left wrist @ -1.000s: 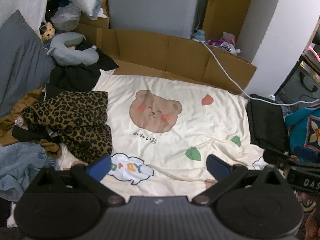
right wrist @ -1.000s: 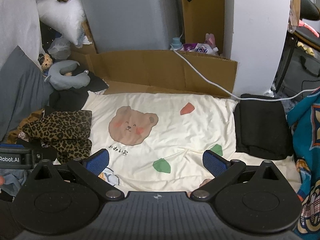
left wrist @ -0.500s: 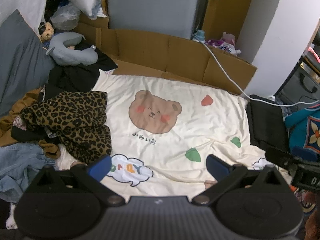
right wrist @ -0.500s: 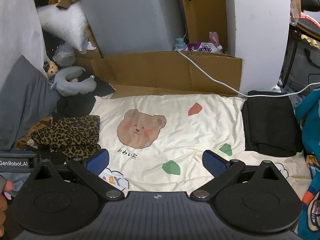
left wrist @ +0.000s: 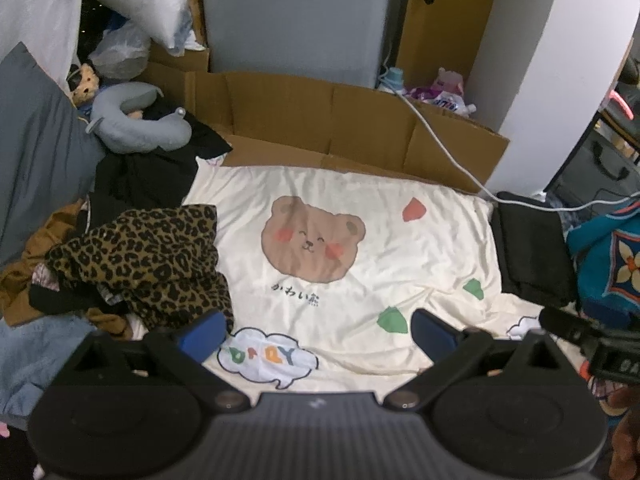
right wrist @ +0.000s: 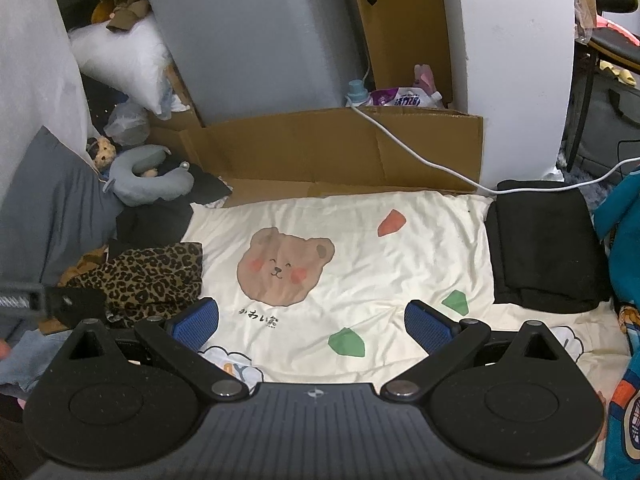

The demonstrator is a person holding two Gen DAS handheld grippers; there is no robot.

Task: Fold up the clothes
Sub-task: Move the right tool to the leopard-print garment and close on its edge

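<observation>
Both the left tongs (left wrist: 314, 330) and the right tongs (right wrist: 312, 320) hang spread apart and empty above the cream bear-print sheet (left wrist: 400, 248). The leopard-print garment (left wrist: 148, 256) lies crumpled at its left edge; a folded black garment (right wrist: 544, 248) rests at the right.

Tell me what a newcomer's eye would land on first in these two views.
First comes the cream sheet spread flat in the middle, with its big brown bear face. Next is the leopard-print garment, crumpled on top of the clothes pile at the sheet's left edge, and the folded black garment at its right edge. Both the left gripper and the right gripper hang open above the sheet's near edge, holding nothing.
</observation>
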